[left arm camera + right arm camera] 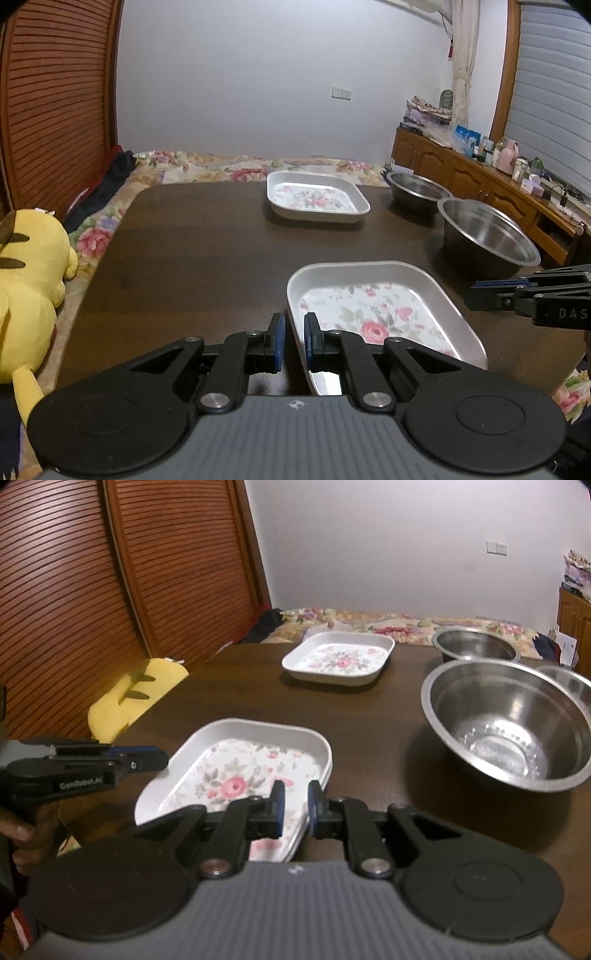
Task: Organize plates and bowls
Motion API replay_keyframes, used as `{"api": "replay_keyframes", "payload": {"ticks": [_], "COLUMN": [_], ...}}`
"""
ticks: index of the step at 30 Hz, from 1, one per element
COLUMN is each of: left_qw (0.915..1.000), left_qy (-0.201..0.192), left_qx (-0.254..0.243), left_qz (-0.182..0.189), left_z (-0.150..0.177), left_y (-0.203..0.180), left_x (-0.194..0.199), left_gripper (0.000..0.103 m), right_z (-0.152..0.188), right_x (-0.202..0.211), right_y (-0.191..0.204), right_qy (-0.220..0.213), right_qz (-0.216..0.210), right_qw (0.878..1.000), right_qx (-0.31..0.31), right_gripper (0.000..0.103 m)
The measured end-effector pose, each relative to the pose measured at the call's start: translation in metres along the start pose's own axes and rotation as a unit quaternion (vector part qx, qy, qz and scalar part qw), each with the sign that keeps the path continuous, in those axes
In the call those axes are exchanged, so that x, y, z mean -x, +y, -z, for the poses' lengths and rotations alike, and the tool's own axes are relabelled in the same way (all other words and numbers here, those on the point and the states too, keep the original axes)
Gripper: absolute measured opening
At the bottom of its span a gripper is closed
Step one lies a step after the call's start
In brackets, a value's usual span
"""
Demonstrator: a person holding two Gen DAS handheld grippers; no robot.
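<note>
Two white floral square plates lie on the dark table. The near plate (pixel 380 314) (pixel 236 775) is between my grippers. My left gripper (pixel 294 341) straddles its left rim, one finger inside and one outside, with a narrow gap to the rim. My right gripper (pixel 295 808) straddles its right rim the same way. The far plate (pixel 316 197) (pixel 340 659) sits toward the back. A large steel bowl (pixel 487 232) (pixel 513 731) stands at the right, with a smaller steel bowl (pixel 419 190) (pixel 476 646) behind it.
The dark wooden table (pixel 192 251) (pixel 373 716) stands on a floral quilt (pixel 221 166). A yellow plush toy (pixel 29 284) (pixel 136 701) lies off its left edge. A louvred wooden door (pixel 110 590) is at the left, a cluttered sideboard (pixel 480 173) at the right.
</note>
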State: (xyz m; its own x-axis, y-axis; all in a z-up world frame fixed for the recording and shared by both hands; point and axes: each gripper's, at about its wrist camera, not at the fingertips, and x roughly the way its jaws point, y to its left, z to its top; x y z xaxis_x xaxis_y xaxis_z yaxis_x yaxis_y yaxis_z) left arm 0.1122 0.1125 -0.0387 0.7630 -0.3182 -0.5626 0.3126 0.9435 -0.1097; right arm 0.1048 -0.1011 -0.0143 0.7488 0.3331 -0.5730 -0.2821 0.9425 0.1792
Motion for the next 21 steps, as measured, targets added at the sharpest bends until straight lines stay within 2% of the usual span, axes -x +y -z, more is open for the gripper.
{"api": "replay_keyframes", "payload": {"ticks": [6,11,15,16,17,19,21], "left_qw": [0.9997,0.9988,0.9983,0.9983,0.9984,0.9984,0.9984], "left_qy": [-0.014,-0.039,-0.048,-0.048,-0.047,-0.043,-0.038], "left_qx": [-0.018,-0.030,-0.033,-0.033,-0.033,-0.037,-0.041], "left_qz": [0.002,-0.006,-0.006,-0.005,-0.005,-0.002,0.005], "left_z": [-0.026,-0.052,-0.068,-0.071,-0.074,-0.078,-0.083], "left_y": [0.001,0.002,0.004,0.004,0.005,0.006,0.008], "left_x": [-0.003,-0.009,-0.019,-0.022,-0.026,-0.033,-0.041], "left_gripper": [0.026,0.050,0.055,0.055,0.055,0.055,0.055], "right_z": [-0.021,-0.049,-0.068,-0.073,-0.077,-0.083,-0.088], "right_x": [0.003,-0.003,-0.013,-0.016,-0.019,-0.023,-0.028], "right_y": [-0.004,-0.017,-0.030,-0.034,-0.037,-0.041,-0.044], "right_qy": [-0.015,-0.023,-0.024,-0.024,-0.024,-0.023,-0.022], "right_qz": [0.004,0.014,0.027,0.031,0.035,0.044,0.050], "right_qw": [1.000,1.000,0.999,0.999,0.999,0.998,0.998], "right_qx": [0.007,-0.004,-0.017,-0.019,-0.021,-0.024,-0.020], "right_gripper": [0.015,0.016,0.017,0.021,0.035,0.051,0.051]}}
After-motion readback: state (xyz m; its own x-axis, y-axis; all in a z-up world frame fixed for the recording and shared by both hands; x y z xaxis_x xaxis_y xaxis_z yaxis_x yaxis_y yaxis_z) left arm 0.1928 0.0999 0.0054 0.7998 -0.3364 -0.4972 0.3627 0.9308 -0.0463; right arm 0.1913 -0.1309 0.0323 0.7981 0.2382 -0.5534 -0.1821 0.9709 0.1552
